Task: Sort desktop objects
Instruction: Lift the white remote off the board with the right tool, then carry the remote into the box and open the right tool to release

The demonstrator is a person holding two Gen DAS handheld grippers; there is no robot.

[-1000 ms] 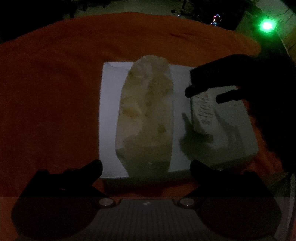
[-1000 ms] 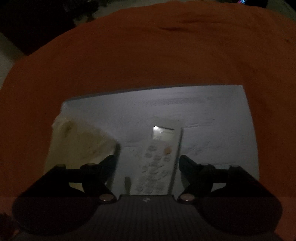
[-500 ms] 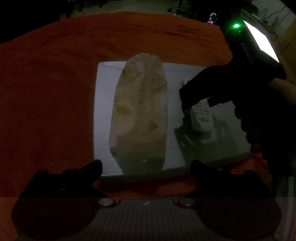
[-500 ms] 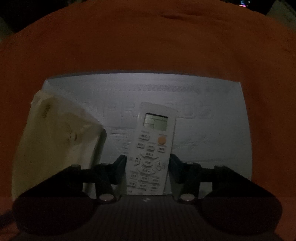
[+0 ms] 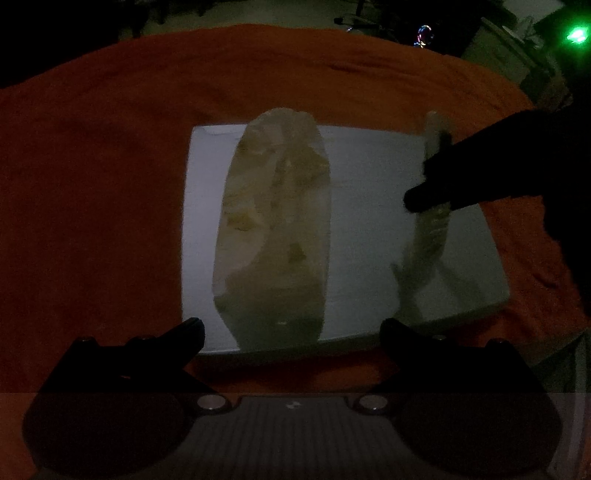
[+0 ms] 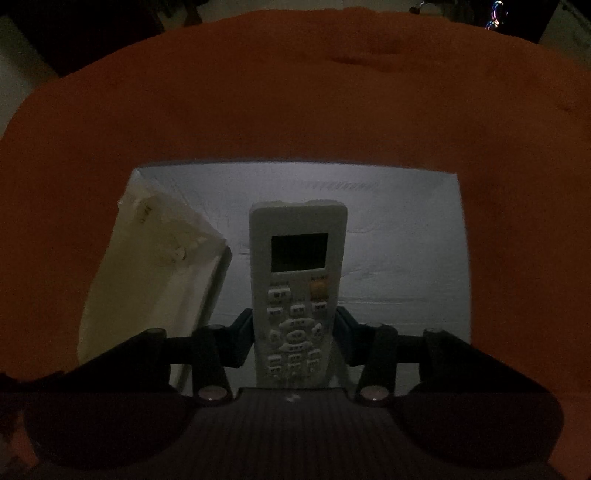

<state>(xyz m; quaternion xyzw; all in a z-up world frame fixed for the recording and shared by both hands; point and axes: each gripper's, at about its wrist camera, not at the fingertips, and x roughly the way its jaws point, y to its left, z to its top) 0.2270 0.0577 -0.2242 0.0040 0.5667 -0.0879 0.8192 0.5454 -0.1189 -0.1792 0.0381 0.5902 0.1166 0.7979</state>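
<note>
A white remote control (image 6: pixel 295 280) with a small screen and an orange button is clamped between the jaws of my right gripper (image 6: pixel 295 328), lifted off the white box (image 6: pixel 388 229). In the left wrist view the remote (image 5: pixel 430 225) looks blurred, held tilted above the white box (image 5: pixel 369 177) by the right gripper (image 5: pixel 432 184). A crumpled cream plastic bag (image 5: pixel 275 221) lies lengthwise on the box, and it also shows in the right wrist view (image 6: pixel 147 280). My left gripper (image 5: pixel 291 334) is open and empty at the box's near edge.
The box rests on an orange cloth (image 5: pixel 92 184) that covers the table, also seen in the right wrist view (image 6: pixel 295 92). The room is dim. A green light (image 5: pixel 576 36) glows at the far right, with dark clutter beyond the table's far edge.
My right gripper closed on the remote and lifted it off the box, tilting it up. The left gripper stayed open near the box's front edge.
</note>
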